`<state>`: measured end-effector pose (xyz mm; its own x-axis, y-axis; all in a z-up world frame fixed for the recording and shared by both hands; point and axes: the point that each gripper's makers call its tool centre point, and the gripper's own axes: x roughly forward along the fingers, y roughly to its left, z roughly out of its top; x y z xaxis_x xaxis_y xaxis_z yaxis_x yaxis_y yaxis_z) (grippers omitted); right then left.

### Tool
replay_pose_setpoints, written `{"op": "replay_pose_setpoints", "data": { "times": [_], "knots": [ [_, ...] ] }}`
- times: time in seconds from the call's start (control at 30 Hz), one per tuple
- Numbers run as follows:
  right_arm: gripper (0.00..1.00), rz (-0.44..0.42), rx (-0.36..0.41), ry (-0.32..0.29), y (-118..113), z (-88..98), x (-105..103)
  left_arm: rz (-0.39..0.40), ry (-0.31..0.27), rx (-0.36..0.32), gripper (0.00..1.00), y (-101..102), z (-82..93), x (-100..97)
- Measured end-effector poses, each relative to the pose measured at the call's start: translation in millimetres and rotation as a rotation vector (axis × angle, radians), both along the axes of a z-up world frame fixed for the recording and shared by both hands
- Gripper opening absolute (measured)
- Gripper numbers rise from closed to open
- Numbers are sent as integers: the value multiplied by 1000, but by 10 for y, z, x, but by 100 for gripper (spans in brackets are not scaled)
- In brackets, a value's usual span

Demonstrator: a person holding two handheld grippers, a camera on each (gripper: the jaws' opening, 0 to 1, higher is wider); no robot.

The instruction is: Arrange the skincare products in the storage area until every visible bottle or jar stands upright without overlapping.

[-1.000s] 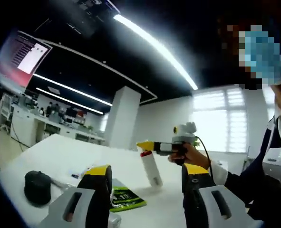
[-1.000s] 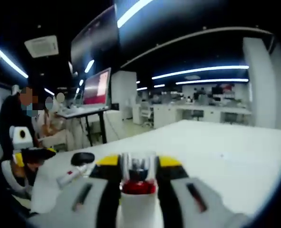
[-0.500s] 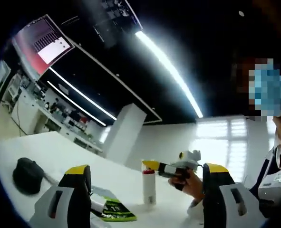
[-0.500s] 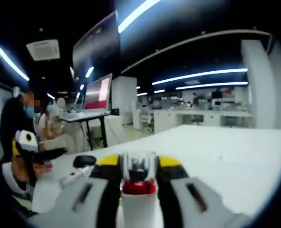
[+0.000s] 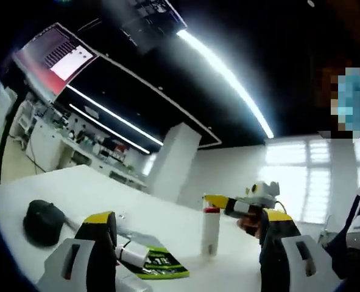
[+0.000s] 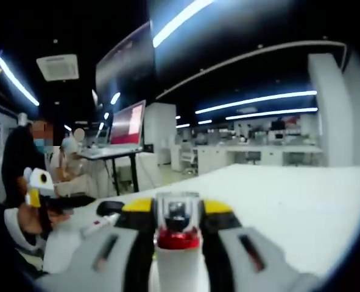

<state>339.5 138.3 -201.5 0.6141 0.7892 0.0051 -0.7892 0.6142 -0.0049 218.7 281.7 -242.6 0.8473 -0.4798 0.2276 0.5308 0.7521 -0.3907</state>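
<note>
The white bottle [image 5: 211,234] with a red collar and clear cap stands upright on the white table [image 5: 70,188], and the right gripper [image 6: 176,213] is clamped on its neck with 2 yellow-tipped jaws. In the left gripper view, a green packet [image 5: 158,263] lies flat near the bottle, with a small white tube [image 5: 134,254] on it. A black round jar [image 5: 41,222] sits well apart. The left gripper [image 5: 189,243] has its jaws wide apart, holding nothing.

Bottle [image 5: 210,231] upright on table [image 5: 76,188], pouch [image 5: 158,263] beside it
</note>
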Motion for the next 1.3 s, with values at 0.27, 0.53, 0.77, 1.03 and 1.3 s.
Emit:
{"op": "replay_pose_setpoints", "data": {
  "times": [0.27, 0.53, 0.77, 1.03, 1.3],
  "knots": [
    [27, 4, 19, -16, -25, 18, -31, -76, 2, 138, 99, -324, -60, 62],
    [27, 3, 23, -29, -65, 30, -34, -104, 35, 180, 95, -546, -176, 138],
    [27, 4, 40, -45, -132, 33, -79, -148, 51, 204, 92, -848, -211, 240],
    [27, 11, 53, -44, -162, 36, -107, -241, 49, 265, 84, -1207, -281, 346],
    [27, 32, 64, -48, -203, 39, -147, -296, 63, 188, 74, -1352, -227, 475]
  ]
}}
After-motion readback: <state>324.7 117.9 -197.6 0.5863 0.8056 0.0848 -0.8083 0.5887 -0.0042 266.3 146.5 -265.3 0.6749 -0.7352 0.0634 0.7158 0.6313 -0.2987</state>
